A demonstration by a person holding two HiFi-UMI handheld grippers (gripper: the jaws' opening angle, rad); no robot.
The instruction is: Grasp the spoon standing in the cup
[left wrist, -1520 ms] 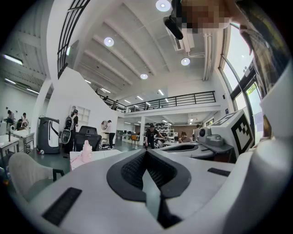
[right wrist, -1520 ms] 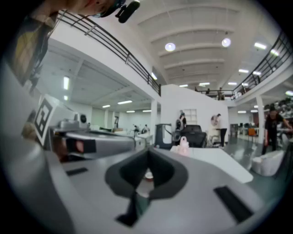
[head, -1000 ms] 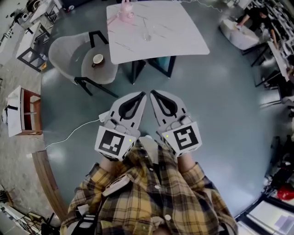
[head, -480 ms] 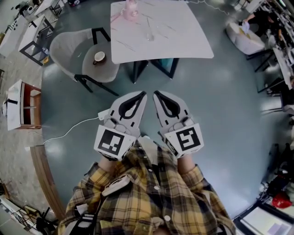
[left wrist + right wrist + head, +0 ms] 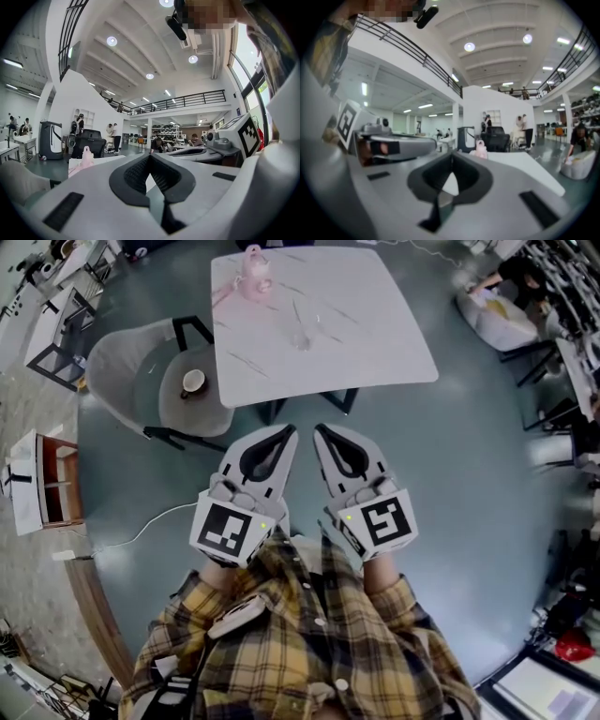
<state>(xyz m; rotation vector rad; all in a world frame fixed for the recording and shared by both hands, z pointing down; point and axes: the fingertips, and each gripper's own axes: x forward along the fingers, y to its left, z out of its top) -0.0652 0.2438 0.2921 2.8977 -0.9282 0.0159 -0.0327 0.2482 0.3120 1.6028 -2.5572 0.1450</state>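
Both grippers are out in front of the person, side by side over the floor and well short of the surface (image 5: 375,324). The left gripper (image 5: 287,429) has its jaws pressed together with nothing between them. The right gripper (image 5: 320,429) looks the same, tips meeting and empty.

The target is the clear cup (image 5: 300,337), which stands around the middle of the surface, a little toward its left edge. The thin spoon (image 5: 296,313) rises out of it and leans away.

To do this well, I'd say one gripper has to spread its jaws before it gets there. It should then come in level, with the spoon's handle between the pads above the cup's rim. The close needs to be gentle, because that light cup looks easy to tip. The other gripper is best kept clear of it.

Now the count:
- two grippers
- one cup
- one spoon
- one pink pot (image 5: 253,259), near the far left corner
- one chair (image 5: 122,362) off the left edge, with one brown mug (image 5: 193,382) on its seat
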